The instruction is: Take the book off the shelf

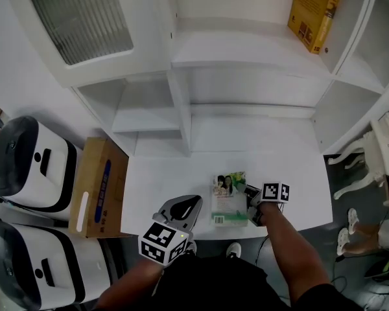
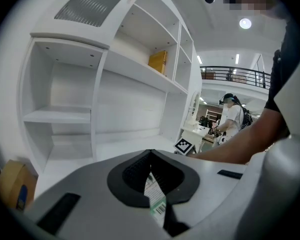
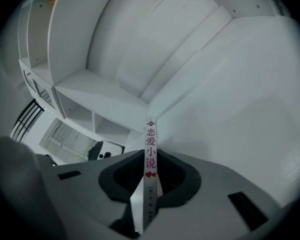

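Right, starting at far left, two white machines (image 1: 27, 166) sit on the floor, one in front of the other. Just beside them we have a cardboard box (image 1: 101, 188) standing against the counter's left end. Next in, the left gripper (image 1: 196, 202) hangs over the counter (image 1: 162, 177) near its front edge, just left of the book. In the left gripper view we see its jaws clenched tip to tip with nothing between them. Only a sliver of barcoded cover shows through the slit behind the tips.

Now the book (image 1: 228, 197) itself. It's off the shelf (image 1: 246, 49) and down by the counter's front edge, cover up, with a photo on top. Whether it touches the counter we can't tell. On its right side the right gripper (image 1: 253, 206) has it. In the right gripper view we see a thin white spine with red lettering standing straight up between the pads. Those jaws are clamped on it, so that's a firm grasp on the book.

Up at top right, a yellow book (image 1: 313, 8) leans in the upper compartment. Far right, a white chair (image 1: 369, 164) stands on the dark floor.
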The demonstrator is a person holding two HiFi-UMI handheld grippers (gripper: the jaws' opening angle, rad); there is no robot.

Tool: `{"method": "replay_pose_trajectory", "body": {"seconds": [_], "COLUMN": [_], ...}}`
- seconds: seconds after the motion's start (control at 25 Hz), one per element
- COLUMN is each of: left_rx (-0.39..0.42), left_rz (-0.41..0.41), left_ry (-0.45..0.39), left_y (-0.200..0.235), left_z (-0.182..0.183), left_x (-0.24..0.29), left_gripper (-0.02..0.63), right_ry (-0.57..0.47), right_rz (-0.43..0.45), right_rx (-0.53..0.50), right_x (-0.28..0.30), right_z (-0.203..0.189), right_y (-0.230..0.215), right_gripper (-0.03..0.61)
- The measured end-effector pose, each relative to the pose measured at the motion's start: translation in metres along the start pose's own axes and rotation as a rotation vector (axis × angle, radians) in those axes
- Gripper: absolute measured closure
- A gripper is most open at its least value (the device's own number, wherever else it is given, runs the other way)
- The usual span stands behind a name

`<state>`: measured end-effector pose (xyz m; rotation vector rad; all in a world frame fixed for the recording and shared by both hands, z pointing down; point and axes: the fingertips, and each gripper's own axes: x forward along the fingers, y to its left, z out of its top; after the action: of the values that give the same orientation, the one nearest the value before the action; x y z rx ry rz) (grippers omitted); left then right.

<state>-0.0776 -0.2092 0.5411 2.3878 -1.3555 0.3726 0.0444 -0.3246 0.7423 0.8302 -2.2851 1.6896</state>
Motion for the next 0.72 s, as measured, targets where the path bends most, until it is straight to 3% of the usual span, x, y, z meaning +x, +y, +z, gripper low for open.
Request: {"method": "replay_pose_trajectory", "body": {"seconds": [0.2,0.44,0.6,0.72], "left_rx": [-0.017,-0.031,-0.042,-0.046], "left_rz": [0.019,0.034,0.041,0.044], "left_ry": [0.009,0.019,0.013,0.006], "left_y": [0.001,-0.002,-0.006,-0.009], "left_z": [-0.002,-0.003,-0.002,-0.001], "left_x": [0.003,0.008,0.011,0.012], "left_gripper": [0.603,0.603,0.603,0.603], "right_ry": [0.058,0.102,0.134,0.126], "right_rz": [-0.116,-0.195,-0.293,-0.341], "right_rx": [-0.045,-0.083,-0.190,-0.302], "right_x": [0.003,0.007,0.006,0.000], "right_z": [0.002,0.000,0.005,0.018], "right_y": [-0.036,-0.058,-0.064,-0.060], "right_gripper": [0.491,0.428,0.341,0.328]}}
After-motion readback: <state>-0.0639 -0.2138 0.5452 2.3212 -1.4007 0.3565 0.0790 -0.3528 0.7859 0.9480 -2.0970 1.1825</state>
